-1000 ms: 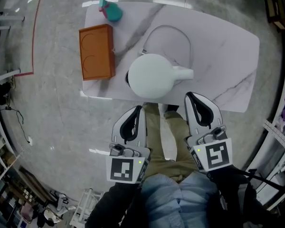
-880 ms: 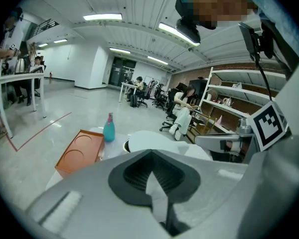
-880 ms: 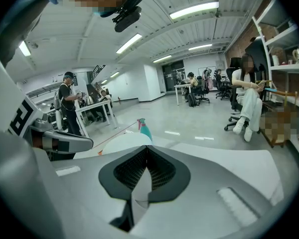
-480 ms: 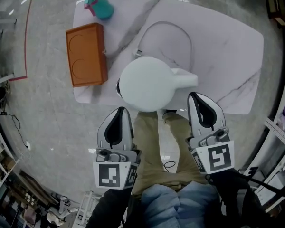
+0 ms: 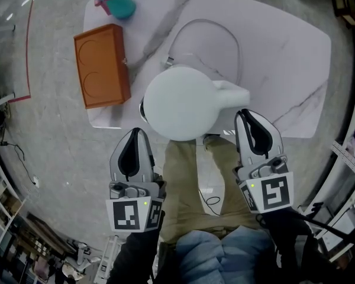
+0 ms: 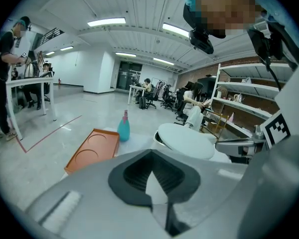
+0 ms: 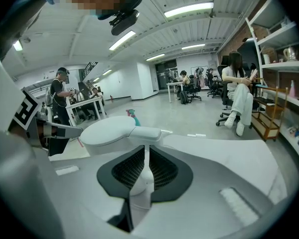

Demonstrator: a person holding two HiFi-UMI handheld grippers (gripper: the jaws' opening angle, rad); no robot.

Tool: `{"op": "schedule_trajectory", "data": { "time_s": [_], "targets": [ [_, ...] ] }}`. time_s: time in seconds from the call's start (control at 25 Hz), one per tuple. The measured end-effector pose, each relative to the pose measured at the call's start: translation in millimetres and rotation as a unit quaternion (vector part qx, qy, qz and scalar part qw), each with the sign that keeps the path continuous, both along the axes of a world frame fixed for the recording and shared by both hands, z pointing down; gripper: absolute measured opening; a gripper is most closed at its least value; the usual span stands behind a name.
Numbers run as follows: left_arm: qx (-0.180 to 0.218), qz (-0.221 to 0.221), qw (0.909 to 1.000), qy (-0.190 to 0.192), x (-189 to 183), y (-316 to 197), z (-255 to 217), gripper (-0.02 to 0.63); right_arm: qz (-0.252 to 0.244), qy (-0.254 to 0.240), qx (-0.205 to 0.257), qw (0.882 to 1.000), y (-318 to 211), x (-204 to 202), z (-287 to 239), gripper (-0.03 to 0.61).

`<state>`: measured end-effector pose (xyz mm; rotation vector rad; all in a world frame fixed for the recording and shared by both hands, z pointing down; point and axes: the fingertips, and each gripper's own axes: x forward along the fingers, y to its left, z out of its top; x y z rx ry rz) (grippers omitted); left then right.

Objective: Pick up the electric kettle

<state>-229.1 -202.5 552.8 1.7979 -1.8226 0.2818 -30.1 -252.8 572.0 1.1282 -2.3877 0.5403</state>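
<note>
2 closed, empty: left gripper point(image 5: 135, 132), right gripper point(image 5: 244, 113); kettle point(image 5: 180, 102) cord point(image 5: 235, 49) only in head view

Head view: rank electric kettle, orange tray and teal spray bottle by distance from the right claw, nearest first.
From the right claw:
1. electric kettle: just ahead and to the left of the claw, at the near edge of the table.
2. orange tray: on the table's left side, past the kettle.
3. teal spray bottle: far-left corner, beyond the tray.
</note>
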Motion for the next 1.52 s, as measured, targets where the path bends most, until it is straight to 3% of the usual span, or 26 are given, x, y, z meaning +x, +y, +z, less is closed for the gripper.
{"op": "schedule_trajectory", "data": {
  "time_s": [0.16,0.44,0.8,1.52],
  "targets": [
    [-0.004,0.0,0.9999,-0.012,-7,2,6,0.032,0.004,-0.002,0.0,1.0,0,0,5,0.098],
    [-0.007,-0.007,0.9999,-0.009,-9,-2,18,0.083,0.021,-0.007,-0.002,1.0,-4,2,14,0.239],
    [-0.007,-0.011,0.9998,-0.013,-17,-13,26,0.083,0.028,0.003,-0.003,1.0,-13,3,25,0.272],
    [-0.006,0.0,1.0,0.004,-27,-43,41,0.083,0.037,0.024,-0.006,0.999,-39,-15,44,0.268]
  ]
}}
